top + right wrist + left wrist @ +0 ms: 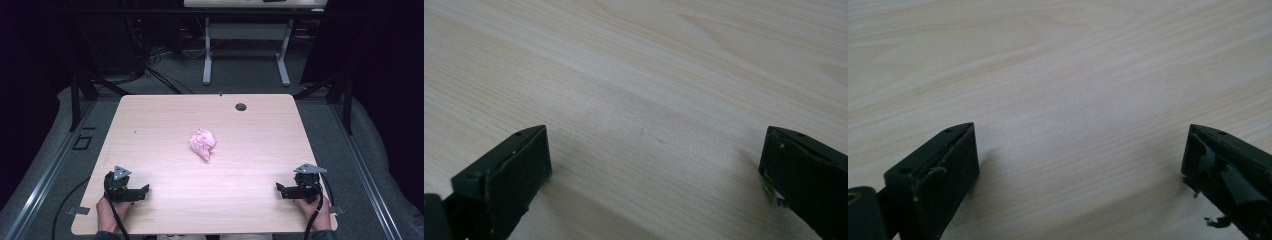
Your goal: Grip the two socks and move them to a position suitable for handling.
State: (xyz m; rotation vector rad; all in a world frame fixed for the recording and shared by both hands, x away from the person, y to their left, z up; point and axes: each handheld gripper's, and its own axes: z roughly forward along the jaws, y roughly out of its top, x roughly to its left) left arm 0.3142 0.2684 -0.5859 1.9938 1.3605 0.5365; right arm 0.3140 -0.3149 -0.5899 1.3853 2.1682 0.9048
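- High view: my left tool point(141, 192) rests at the near-left corner of the wooden surface point(165, 120), held in my left hand point(107, 212), its jaws pointing inward toward the middle of the near edge.
- High view: my right tool point(283, 190) mirrors it at the near-right corner, held in my right hand point(316, 212), jaws also pointing inward, so the two tools face each other across a wide bare stretch.
- High view: the crumpled pink cloth point(202, 143) lies mid-surface, ahead of both tools and between them: forward and to the right of the left tool, forward and to the left of the right one. It is well apart from both.
- High view: the bundle's longer line seems to run from its rounded far-left bulk to a tapered near-right tip. I judge the cloth a little nearer the left tool, though the tip leans toward the right side.
- Left gripper view: my left tool point(1078, 150) stands wide open with nothing between the jaws, only bare wood grain below.
- Right gripper view: my right tool point(654, 150) is likewise spread fully apart and holds nothing.
- Judgement: either tool must swing forward and inward to meet the cloth.
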